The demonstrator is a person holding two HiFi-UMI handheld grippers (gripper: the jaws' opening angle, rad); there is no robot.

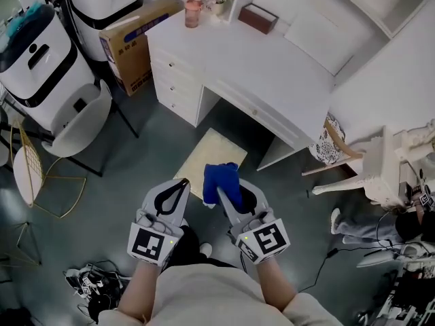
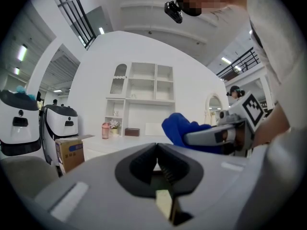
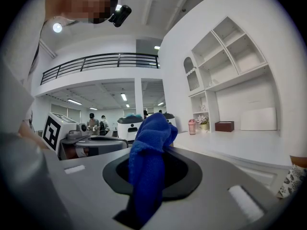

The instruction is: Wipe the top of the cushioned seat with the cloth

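Observation:
The cushioned seat (image 1: 209, 156) is a pale yellow square stool on the grey floor in front of the white desk, partly hidden behind the cloth. My right gripper (image 1: 230, 189) is shut on a blue cloth (image 1: 219, 176), held bunched above the seat's near edge. In the right gripper view the cloth (image 3: 148, 162) hangs down between the jaws. My left gripper (image 1: 183, 182) is shut with nothing in it, just left of the cloth. From the left gripper view, its jaws meet in a closed line, and the cloth (image 2: 180, 127) and right gripper (image 2: 216, 135) show to the right.
A white desk (image 1: 272, 66) with drawers stands behind the seat, carrying a pink cup (image 1: 193, 12) and a brown box (image 1: 258, 17). A cardboard box (image 1: 132, 43), white machines (image 1: 37, 66), a white chair (image 1: 85, 124) and a wire chair (image 1: 30, 168) stand left. A wooden chair (image 1: 380, 168) is right.

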